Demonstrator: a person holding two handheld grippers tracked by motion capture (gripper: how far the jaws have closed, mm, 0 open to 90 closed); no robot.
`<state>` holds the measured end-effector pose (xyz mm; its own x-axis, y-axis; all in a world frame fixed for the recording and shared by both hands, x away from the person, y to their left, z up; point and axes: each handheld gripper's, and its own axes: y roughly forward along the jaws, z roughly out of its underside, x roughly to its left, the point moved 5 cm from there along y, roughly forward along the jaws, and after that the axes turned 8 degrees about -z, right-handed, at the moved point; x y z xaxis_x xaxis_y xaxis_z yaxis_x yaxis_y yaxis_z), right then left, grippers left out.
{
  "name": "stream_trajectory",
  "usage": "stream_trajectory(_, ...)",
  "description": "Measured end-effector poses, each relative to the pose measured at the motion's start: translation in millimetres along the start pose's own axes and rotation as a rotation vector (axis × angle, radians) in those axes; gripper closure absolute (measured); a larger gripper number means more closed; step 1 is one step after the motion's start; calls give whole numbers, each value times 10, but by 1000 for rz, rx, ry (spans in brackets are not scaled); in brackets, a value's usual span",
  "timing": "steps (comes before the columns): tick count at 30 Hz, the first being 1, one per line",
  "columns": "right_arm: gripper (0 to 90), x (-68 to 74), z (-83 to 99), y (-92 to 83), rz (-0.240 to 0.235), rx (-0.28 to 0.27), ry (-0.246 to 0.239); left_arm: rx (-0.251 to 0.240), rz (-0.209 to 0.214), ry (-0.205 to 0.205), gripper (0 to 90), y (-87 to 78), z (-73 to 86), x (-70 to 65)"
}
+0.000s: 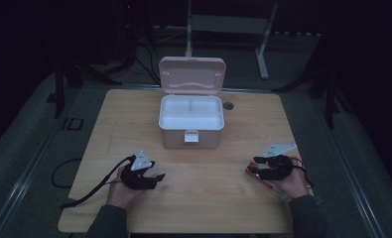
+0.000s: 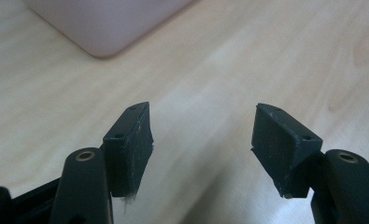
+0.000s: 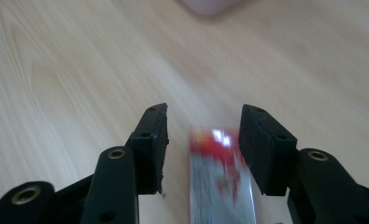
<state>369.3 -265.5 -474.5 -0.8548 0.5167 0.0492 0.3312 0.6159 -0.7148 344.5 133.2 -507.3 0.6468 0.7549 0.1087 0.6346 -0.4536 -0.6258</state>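
Right hand-held gripper w/ jaws spread astride red-silver sachet lying flat on desk, not yet pinched; centre & squeeze mid-pack, then carry to open pink box; left hand-held gripper spread, empty.

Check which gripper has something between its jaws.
The right gripper: a red-and-silver packet lies on the table between its open jaws. The left gripper has bare wood there.

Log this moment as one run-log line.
left tool: open, empty | right tool: open over red-and-silver packet, not gripped | pink box: lid up, empty
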Motion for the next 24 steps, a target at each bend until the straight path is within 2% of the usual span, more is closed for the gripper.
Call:
stream_trajectory(3, 529, 6, -258, 59, 1, -39, -19, -35, -7, -25, 377, -30, -124, 89)
stream_trajectory(8, 490, -32, -615, 126, 4, -114, -32, -83, -26, -39, 373, -98, -361, 235)
stream_trajectory(14, 481, -146, -997, 137, 46, -172, -23, -158, -70, -96, 374, -197, -725, 514)
stream_trajectory(16, 482, -161, -1058, 130, 52, -184, -28, -161, -75, -99, 374, -199, -762, 543)
stream_trajectory(17, 481, -172, -1099, 125, 57, -186, -28, -168, -83, -108, 374, -190, -854, 609)
stream_trajectory(18, 480, -194, -1206, 124, 61, -202, -26, -171, -88, -112, 373, -182, -888, 631)
stream_trajectory(21, 476, -230, -1329, 155, 66, -219, -20, -175, -89, -126, 373, -132, -990, 705)
stream_trajectory(23, 471, -245, -1355, 179, 61, -219, -17, -173, -92, -134, 373, -106, -1020, 729)
stream_trajectory(24, 468, -267, -1382, 218, 62, -215, -11, -170, -82, -151, 373, -56, -1067, 763)
